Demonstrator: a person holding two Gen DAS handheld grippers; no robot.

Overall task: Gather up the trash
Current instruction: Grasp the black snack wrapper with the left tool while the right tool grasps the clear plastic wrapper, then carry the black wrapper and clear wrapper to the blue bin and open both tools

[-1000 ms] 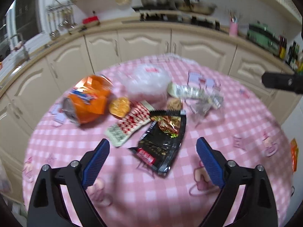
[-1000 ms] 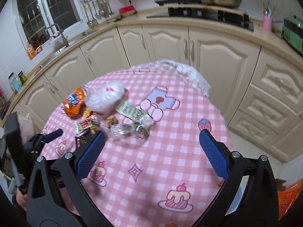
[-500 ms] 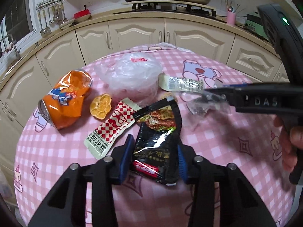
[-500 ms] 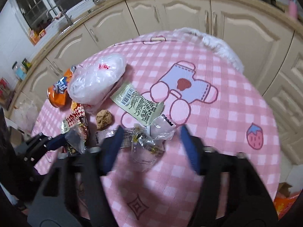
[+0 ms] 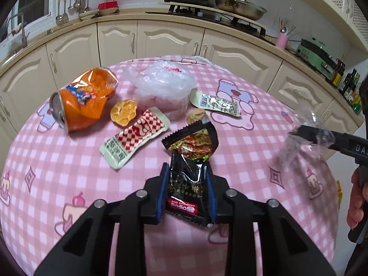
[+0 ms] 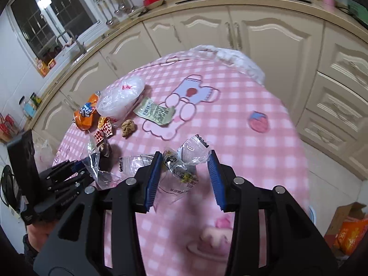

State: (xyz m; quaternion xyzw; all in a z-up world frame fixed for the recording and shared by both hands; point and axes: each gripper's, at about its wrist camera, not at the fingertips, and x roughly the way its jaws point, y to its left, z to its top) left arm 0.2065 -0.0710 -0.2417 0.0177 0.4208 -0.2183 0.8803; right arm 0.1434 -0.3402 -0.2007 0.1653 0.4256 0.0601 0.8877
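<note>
Both wrist cams close, angled down along tongs; share pink table (image 5: 241, 142), cabinets (image 6: 271, 36)

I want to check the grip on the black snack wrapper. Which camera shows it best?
The left wrist view: the black snack wrapper fills the centre, pinched between the left gripper fingers. The right wrist view shows only a small dark scrap at its left edge, partly behind clear plastic.

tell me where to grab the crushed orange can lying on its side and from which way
Grip the crushed orange soda can across its dented middle, coming from above with the fingers on its two long sides. It lies on its side on the pink checked tablecloth, round top end toward the table edge, and the crumpled waist looks narrower than that rim.
</note>
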